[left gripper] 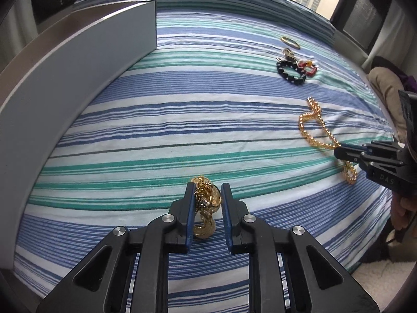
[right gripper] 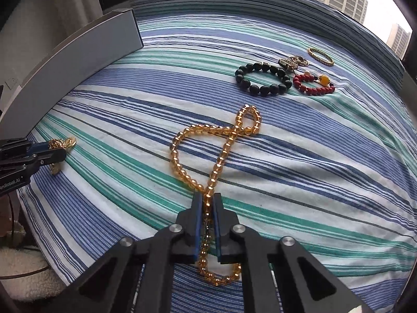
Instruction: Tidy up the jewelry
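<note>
Left gripper (left gripper: 207,190) clamps gold chain (left gripper: 206,203); right gripper (right gripper: 207,200) — amber necklace (right gripper: 216,140).

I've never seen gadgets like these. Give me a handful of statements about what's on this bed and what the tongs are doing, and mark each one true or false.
1. The right tongs are closed on the amber bead necklace. True.
2. The left tongs have nothing between them. False: a bunch of gold jewelry sits between them.
3. The black bead bracelet lies inside the grey box. False: it lies on the striped bedsheet, away from the box.
4. The red bead bracelet lies right beside the black one. True.
5. The gold bangle is held by the tongs. False: it lies alone on the sheet at the far side.
</note>
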{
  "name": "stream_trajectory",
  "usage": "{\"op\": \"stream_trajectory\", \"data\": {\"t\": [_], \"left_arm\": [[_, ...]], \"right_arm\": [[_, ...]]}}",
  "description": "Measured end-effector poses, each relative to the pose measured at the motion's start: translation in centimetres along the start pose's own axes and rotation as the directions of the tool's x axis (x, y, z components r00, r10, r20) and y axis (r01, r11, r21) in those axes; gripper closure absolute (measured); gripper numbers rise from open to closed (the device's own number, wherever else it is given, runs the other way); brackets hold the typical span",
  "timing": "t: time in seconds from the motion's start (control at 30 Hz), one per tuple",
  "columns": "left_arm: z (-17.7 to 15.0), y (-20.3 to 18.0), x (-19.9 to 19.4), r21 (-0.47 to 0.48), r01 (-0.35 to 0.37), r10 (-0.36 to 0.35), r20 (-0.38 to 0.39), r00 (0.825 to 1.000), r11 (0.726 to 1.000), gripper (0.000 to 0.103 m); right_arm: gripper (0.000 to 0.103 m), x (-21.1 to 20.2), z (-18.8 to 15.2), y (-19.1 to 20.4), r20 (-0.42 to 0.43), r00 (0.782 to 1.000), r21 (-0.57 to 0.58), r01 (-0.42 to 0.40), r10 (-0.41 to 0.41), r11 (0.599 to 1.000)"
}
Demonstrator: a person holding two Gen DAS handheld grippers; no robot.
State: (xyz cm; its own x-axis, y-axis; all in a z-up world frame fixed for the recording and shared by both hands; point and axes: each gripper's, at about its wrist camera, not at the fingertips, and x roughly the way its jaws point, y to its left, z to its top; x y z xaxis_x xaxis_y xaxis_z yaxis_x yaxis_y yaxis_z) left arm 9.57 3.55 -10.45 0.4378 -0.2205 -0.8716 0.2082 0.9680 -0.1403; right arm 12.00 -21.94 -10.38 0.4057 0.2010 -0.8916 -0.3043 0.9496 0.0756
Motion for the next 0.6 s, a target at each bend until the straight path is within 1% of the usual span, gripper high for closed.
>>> {"op": "stream_trajectory", "data": {"t": [0.1,0.2,0.4,0.6], "left_arm": [[0.2,0.2,-2.1,-0.02,0.012,-0.011,0.024,1.0,1.0,0.086],[0.4,0.8,-4.6,-0.035,0.01,-0.007,0.058,0.998,0.999,0.086],[0.4,2.8,-9.5,-0.08,-0.019,0.03,0.137,0.99,0.997,0.086],[0.1,6.4,-14.2,-0.16,-0.043,0.074,0.19,0.979,0.986,0.086]], "right_arm": [[0.095,-2.7,-0.3,0.3,0.051,0.998,0.027,-0.035,0.034,0.999],[0.095,-6.3,-0.1,0.5,0.121,0.989,0.053,-0.089,0.082,0.995],[0.095,-12.7,1.6,2.1,0.253,0.956,0.025,-0.16,0.149,0.987],[0.095,-16.0,4.3,5.2,0.325,0.922,-0.043,-0.21,0.212,0.977]]}}
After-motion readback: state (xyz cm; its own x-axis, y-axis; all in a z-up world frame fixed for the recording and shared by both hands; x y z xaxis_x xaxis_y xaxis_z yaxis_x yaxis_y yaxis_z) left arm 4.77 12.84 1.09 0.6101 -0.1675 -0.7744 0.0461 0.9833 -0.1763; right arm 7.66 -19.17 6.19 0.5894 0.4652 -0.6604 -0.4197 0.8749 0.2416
